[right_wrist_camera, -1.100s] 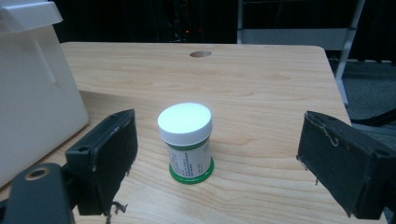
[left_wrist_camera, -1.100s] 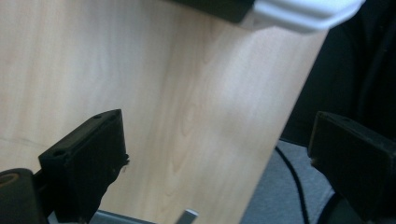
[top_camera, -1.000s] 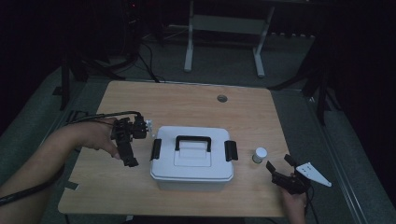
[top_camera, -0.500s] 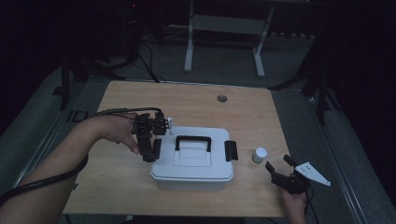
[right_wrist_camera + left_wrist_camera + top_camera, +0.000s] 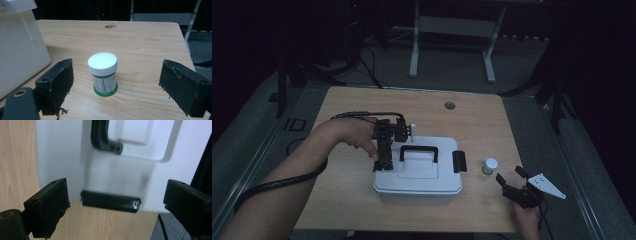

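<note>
A white lidded box point(image 5: 432, 182) with a black handle point(image 5: 418, 151) stands in the middle of the wooden table point(image 5: 472, 120). My left gripper point(image 5: 382, 164) hangs open over the box's left edge, its jaws pointing down. In the left gripper view, my left gripper point(image 5: 116, 200) straddles the black side latch point(image 5: 110, 204), with the handle point(image 5: 102, 137) beyond it. A small jar point(image 5: 490, 165) with a white cap stands right of the box. My right gripper point(image 5: 510, 181) rests open just in front of the jar point(image 5: 103, 73), whose base is green; my right gripper point(image 5: 117, 76) touches nothing.
A second black latch point(image 5: 459, 161) sits on the box's right side. A round cable hole point(image 5: 449, 105) lies near the table's far edge. The left gripper's thick cable point(image 5: 277, 185) trails off the table's left front. A white metal frame point(image 5: 452, 30) stands on the floor behind.
My left gripper has moved right and slightly forward, from the bare table left of the box to over the box's left latch. The right gripper and the jar have stayed put.
</note>
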A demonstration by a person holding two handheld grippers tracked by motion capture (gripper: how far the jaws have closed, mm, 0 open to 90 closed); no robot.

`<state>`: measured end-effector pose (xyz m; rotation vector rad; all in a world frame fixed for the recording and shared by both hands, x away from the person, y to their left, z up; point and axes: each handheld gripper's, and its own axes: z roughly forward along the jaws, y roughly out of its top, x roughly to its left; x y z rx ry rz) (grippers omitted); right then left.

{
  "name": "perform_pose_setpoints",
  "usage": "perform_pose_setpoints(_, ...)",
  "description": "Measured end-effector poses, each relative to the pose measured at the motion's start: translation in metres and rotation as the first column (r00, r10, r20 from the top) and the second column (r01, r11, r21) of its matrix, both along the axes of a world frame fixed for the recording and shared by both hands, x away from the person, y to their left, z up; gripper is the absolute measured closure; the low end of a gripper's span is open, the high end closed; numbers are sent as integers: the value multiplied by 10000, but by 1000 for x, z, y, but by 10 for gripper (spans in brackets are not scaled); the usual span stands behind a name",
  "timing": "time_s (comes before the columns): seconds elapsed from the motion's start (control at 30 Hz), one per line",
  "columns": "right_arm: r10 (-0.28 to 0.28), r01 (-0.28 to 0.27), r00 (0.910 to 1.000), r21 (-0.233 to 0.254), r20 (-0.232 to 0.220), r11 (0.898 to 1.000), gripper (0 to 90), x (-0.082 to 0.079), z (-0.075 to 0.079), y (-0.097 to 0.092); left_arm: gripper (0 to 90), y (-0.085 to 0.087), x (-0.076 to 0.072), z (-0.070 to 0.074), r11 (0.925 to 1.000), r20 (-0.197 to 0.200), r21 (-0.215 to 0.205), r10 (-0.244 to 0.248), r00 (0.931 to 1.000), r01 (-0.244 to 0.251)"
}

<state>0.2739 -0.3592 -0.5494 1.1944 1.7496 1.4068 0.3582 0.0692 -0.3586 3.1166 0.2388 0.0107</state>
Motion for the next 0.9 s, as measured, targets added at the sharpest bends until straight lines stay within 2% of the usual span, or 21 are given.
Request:
perform_pose_setpoints(0.2,27,-27,10000,7,-24,10000,117,0,0,0,65,-14,3,-3,9996,-7,32,-297,9996,297)
perform_pose_setpoints(0.33,73,-73,10000,26,-40,10000,117,0,0,0,135,-20,5,-4,9991,-124,-98,-423,9990,422)
perform_pose_setpoints(0.47,105,-105,9999,34,-54,9999,117,0,0,0,155,-24,10,-6,9991,-148,7,-434,9989,435)
perform_pose_setpoints(0.57,146,-146,9999,35,-60,9999,117,0,0,0,247,-27,11,-9,9984,-228,-4,-572,9981,572)
perform_pose_setpoints(0.63,154,-153,9999,47,-71,9999,118,0,0,-1,342,-29,12,-11,9984,-258,15,-572,9980,573)
perform_pose_setpoints(0.67,163,-162,9998,48,-76,9999,118,1,-1,-1,385,-30,11,-12,9980,-137,81,-620,9980,621)
perform_pose_setpoints(0.73,188,-187,9998,54,-78,9998,118,1,-1,-1,450,-32,11,-14,9979,-144,146,-625,9979,628)
perform_pose_setpoints(0.9,227,-227,9997,38,-110,9997,119,1,-1,0,576,-34,9,-14,9961,-51,454,-754,9971,755)
